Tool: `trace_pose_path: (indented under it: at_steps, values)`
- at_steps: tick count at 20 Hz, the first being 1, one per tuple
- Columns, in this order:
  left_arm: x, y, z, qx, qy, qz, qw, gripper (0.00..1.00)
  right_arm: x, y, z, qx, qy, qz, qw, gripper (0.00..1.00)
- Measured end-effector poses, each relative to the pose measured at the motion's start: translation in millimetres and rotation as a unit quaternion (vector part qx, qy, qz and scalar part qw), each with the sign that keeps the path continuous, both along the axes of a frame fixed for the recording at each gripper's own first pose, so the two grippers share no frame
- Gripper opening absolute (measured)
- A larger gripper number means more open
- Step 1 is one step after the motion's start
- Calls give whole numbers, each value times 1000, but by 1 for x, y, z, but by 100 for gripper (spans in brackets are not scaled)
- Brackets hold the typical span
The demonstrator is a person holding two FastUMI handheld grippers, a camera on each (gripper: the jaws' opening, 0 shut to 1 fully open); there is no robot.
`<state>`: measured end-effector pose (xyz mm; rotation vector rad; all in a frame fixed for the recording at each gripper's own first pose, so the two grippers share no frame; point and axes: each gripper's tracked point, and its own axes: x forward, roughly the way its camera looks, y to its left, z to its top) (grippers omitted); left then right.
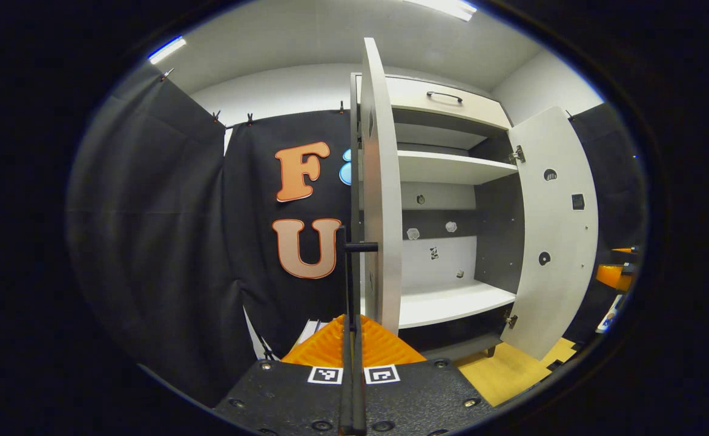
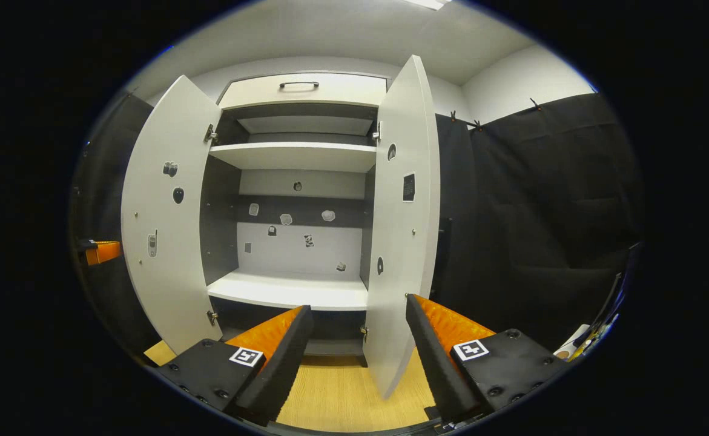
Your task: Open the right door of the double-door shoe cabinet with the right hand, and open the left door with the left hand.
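Nearest the lens in the left gripper view, the left claw (image 1: pixel 352 339) is clenched: its two fingers meet with no gap, pressed on the thin vertical bar of the left door handle (image 1: pixel 349 266), whose short post joins the door face. Left door (image 1: pixel 381 200) stands wide open and is seen almost edge-on, its outer face toward the booth wall. Beyond it, the shoe cabinet (image 1: pixel 451 169) interior is exposed, with an upper shelf (image 1: pixel 451 166) and a lower shelf (image 1: pixel 445 303), both white. Right door (image 1: pixel 557 230) is also swung fully open at the far side, held on two hinges. A drawer front with a dark handle (image 1: pixel 444 95) sits above the door opening.

In the right gripper view, the right claw (image 2: pixel 359 330) is released: its fingers are spread well apart. The free edge of the right door (image 2: pixel 404 224) hangs between the two fingers without either finger visibly touching it. Left door (image 2: pixel 169 224) is open at the opposite side. Part of the left claw (image 2: pixel 103 251) shows just beyond that door's outer edge. Small stickers are scattered on the cabinet's back panel (image 2: pixel 300 248) and on the inner faces of both doors. Wooden floor (image 2: pixel 342 393) lies below the cabinet.
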<state>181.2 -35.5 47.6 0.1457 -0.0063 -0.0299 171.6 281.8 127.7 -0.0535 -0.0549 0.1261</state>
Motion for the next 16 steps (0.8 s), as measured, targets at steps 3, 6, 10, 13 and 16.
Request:
trace_pose_path:
  at_steps: [3,6,10,13,16]
  values:
    - [-3,0,0,-1,1,-2,1000,0,-7,5,-5,3,4,-5,1000,99]
    - [-4,-3,0,-9,0,-2,1000,0,-9,9,-10,5,7,-10,1000,99]
    - [-12,-4,-2,-11,10,4,1000,0,-10,11,-15,8,7,-19,1000,94]
    - [-8,-4,2,-3,-5,-1,1000,0,-13,7,-16,12,5,-27,1000,94]
    - [-1,-11,6,-15,-22,-6,1000,11,-15,3,-16,14,2,-35,999,94]
